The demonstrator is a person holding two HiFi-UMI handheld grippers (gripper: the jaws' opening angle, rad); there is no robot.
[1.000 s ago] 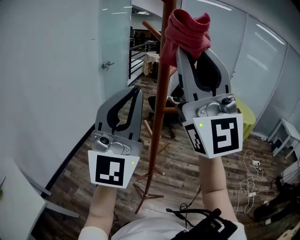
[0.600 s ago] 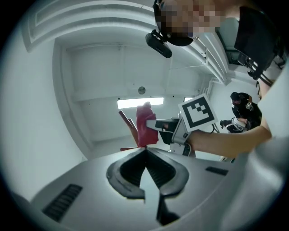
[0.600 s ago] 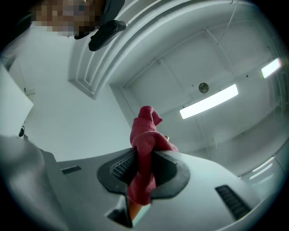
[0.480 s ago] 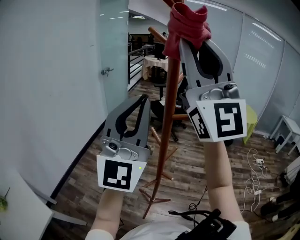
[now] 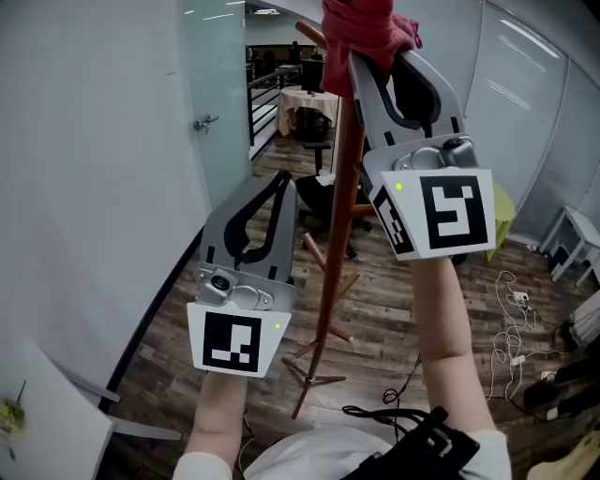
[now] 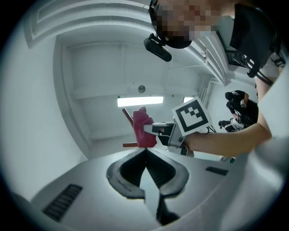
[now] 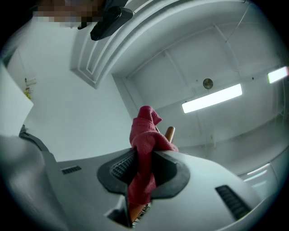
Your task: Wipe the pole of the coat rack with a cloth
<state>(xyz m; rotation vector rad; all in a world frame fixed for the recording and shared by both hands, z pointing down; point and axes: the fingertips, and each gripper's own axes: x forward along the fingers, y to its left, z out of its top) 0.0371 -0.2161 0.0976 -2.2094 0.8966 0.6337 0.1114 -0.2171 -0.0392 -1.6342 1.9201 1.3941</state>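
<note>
Red cloth [image 5: 361, 21] is sitting at the top centre of the head view. We are clenching it in the right hand-held gripper [image 5: 375, 67], bunched against the brown pole [image 5: 339, 216] of the coat rack. In the right gripper view, wood is showing just behind the cloth and again low between the jaws, so we are judging that the cloth is wrapping the pole. The pole's long axis is running from that grip down to the wooden floor [image 5: 375, 309] at lower centre, so the wiping stroke is lying downward along it. The left hand-held gripper [image 5: 278, 183] is hanging lower, just left of the pole, jaws pressed together on nothing. Of the 2, the right is nearer the work.
</note>
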